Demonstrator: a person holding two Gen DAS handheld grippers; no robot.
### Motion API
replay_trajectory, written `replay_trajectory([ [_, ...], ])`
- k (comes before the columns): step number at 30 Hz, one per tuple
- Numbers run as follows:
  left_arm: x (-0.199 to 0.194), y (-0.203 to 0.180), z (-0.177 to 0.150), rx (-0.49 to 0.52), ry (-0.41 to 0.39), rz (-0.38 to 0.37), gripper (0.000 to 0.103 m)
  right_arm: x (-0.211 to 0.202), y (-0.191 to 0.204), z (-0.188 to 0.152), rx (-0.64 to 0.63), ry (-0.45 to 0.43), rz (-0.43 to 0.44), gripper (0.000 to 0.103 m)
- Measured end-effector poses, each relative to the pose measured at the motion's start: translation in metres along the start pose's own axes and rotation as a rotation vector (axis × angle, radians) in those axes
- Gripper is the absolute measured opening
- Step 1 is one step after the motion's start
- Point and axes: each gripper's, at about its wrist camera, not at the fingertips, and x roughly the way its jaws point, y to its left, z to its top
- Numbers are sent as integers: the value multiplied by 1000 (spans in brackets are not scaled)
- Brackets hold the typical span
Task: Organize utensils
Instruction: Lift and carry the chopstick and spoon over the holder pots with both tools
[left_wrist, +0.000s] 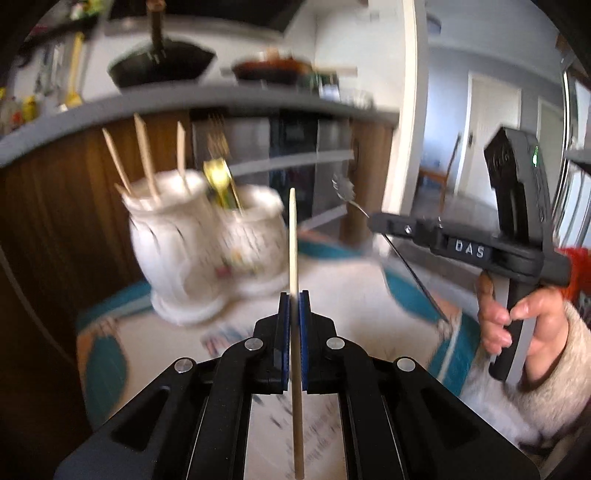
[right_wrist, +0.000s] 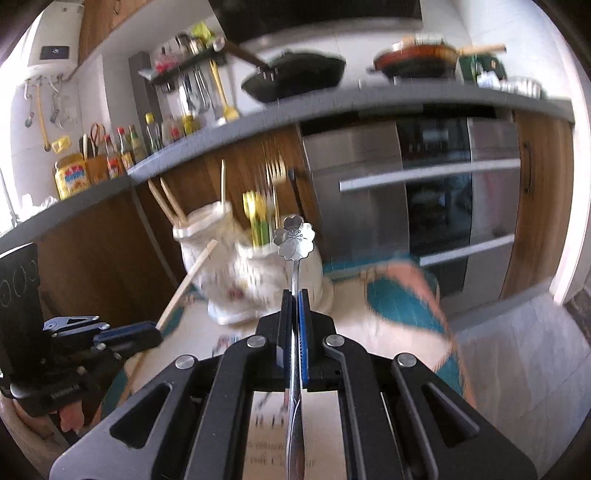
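Though blurred, pale slim chopstick (left_wrist: 293, 236) upright between blue pads (left_wrist: 305, 332).

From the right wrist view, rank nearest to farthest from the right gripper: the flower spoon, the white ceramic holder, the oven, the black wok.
1. flower spoon: clamped in the right gripper, straight ahead.
2. white ceramic holder: just ahead, slightly left, on the table.
3. oven: behind, to the right, under the counter.
4. black wok: farthest, up on the counter.

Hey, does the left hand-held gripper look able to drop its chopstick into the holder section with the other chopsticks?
Probably yes. The left hand-held gripper holds the chopstick upright, nothing stands between it and the white holder, and that chopstick section looks open-topped.
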Motion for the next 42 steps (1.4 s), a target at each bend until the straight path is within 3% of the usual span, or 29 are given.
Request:
replay_trajectory([
  [7,-7,40,32,-59,-191,24,5,15,16,52,-27,-116,32,3],
  [16,24,93,71,-111,-288,56,5,68,34,103,-5,-163,109,3],
  [21,45,116,91,-160,-322,18,5,97,32,107,15,-181,117,3],
  [23,50,129,96,-229,-355,-34,5,109,29,106,28,-188,116,3],
  [27,53,132,104,-269,-430,-29,5,121,22,98,37,-223,97,3],
  [35,69,106,104,-167,-489,74,5,130,16,87,25,-280,31,3],
  [42,69,96,95,-119,-470,75,5,136,19,80,-12,-274,-4,3],
])
